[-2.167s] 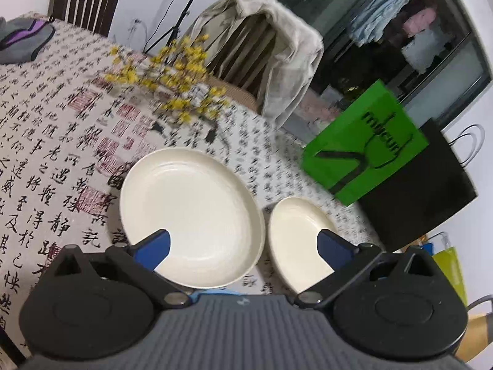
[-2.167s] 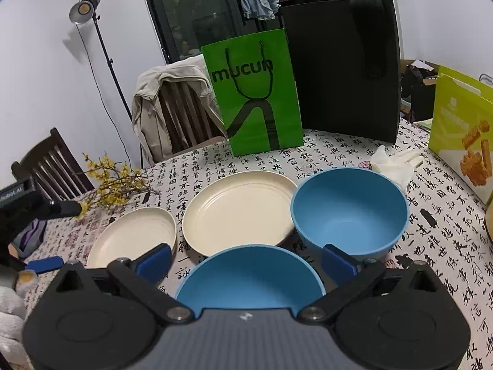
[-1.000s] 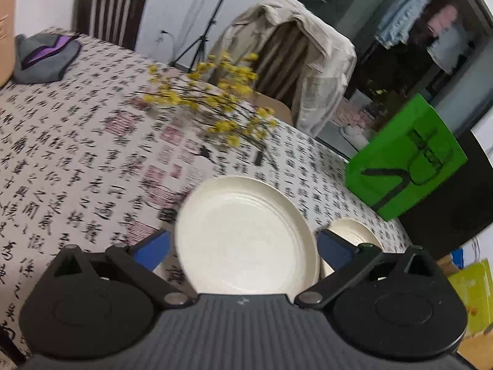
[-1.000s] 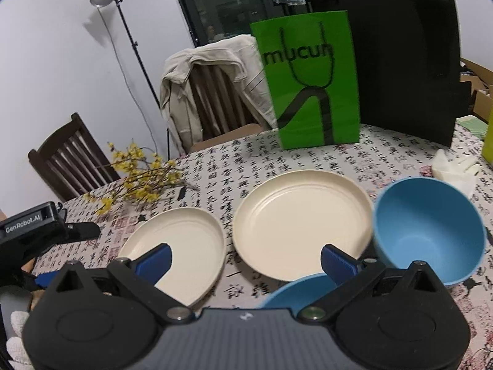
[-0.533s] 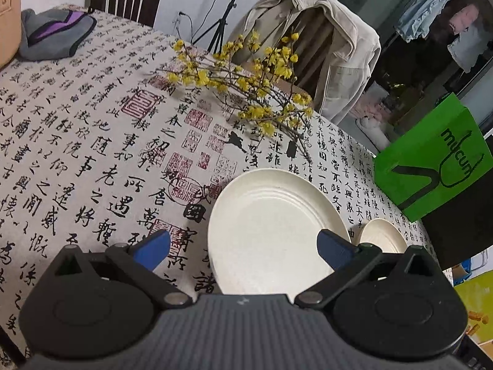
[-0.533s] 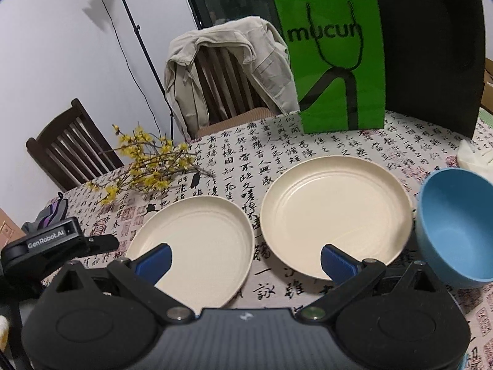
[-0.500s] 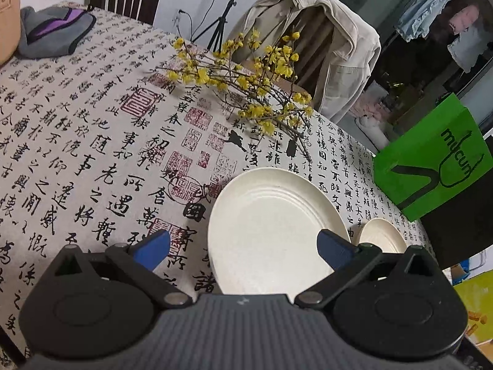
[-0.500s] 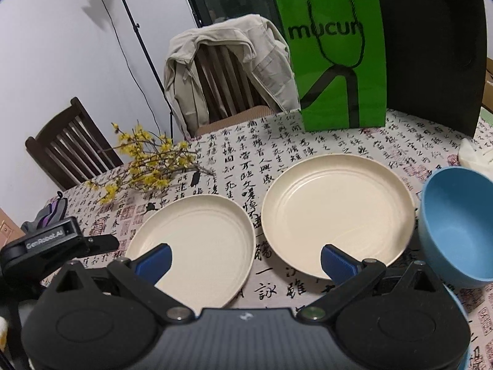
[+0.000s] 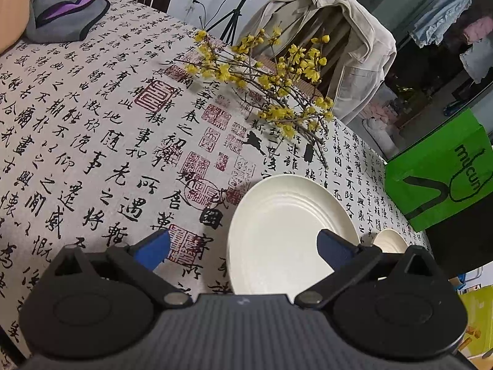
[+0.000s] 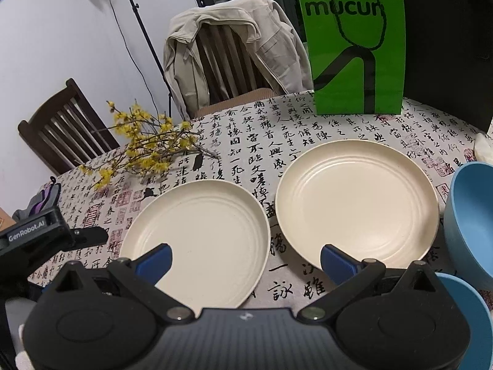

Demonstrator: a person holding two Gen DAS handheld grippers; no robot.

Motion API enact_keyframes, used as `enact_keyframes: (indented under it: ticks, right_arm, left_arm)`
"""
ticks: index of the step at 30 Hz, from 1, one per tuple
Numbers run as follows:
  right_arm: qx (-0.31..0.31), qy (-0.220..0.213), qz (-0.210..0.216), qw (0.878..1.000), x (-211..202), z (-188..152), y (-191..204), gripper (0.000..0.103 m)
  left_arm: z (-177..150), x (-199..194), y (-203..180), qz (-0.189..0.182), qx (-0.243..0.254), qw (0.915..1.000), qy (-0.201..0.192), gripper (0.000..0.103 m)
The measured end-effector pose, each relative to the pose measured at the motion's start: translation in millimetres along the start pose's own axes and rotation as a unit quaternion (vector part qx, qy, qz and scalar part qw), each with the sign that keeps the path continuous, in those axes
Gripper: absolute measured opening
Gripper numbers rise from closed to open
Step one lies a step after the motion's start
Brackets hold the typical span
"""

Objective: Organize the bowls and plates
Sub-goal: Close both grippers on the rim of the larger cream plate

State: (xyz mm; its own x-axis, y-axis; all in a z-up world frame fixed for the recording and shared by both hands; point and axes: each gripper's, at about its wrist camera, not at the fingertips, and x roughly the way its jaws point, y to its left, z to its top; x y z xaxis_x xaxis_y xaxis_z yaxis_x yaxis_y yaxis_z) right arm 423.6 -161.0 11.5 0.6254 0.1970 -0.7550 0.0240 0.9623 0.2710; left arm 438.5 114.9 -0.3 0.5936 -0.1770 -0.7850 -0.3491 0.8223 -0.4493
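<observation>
A: Plates first, L wrist view. Near cream plate (image 9: 286, 231) lies flat on the calligraphy tablecloth (image 9: 92, 129), just ahead of the left gripper (image 9: 243, 246). Jaws spread wide, nothing between them; the R finger overlaps the plate's rim in the pic, can't tell if it touches. Second cream plate (image 9: 389, 240) peeks out behind that finger, mostly hidden.

B: Other stuff there?

A: Yellow flower branch (image 9: 265, 92) lying beyond the plate, green bag (image 9: 437, 172) at the far edge, grey pouch (image 9: 61, 18) far L corner.

B: R wrist view?

A: Right gripper (image 10: 245, 262) hovers low, jaws spread, empty. Both plates side by side, apart w/ a strip of cloth between: left plate (image 10: 200, 234) under the L finger, right plate (image 10: 357, 200) by the R finger. Blue bowl (image 10: 471, 219) upright just R of that plate, second blue bowl (image 10: 465, 317) nearer the cam, cut off by the frame. Other gripper's black body shows at far L.

B: Progress?

A: Looks like barely begun, imo. Nothing stacked: plates separate, bowls separate. Left to do, prob: one plate onto the other, one bowl into the other. Both grippers seem lined up on the plates, so I'd guess plates go first.
</observation>
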Motion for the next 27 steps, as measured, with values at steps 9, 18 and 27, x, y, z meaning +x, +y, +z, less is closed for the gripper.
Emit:
enact_keyframes:
  ticks: [9,18,27]
  right_arm:
    - [0.028,0.03,0.003,0.999,19,6,-8,0.102]
    - [0.031,0.039,-0.001,0.999,27,6,-9,0.097]
    - [0.024,0.048,-0.007,0.999,31,7,-5,0.085]
  left_arm:
    - [4,12,5,0.002,-0.004,0.9999,0.015,0.103]
    - [5,17,9,0.009,-0.008,0.9997,0.021,0.103]
    - [6,23,9,0.015,-0.004,0.9996,0.024,0.103]
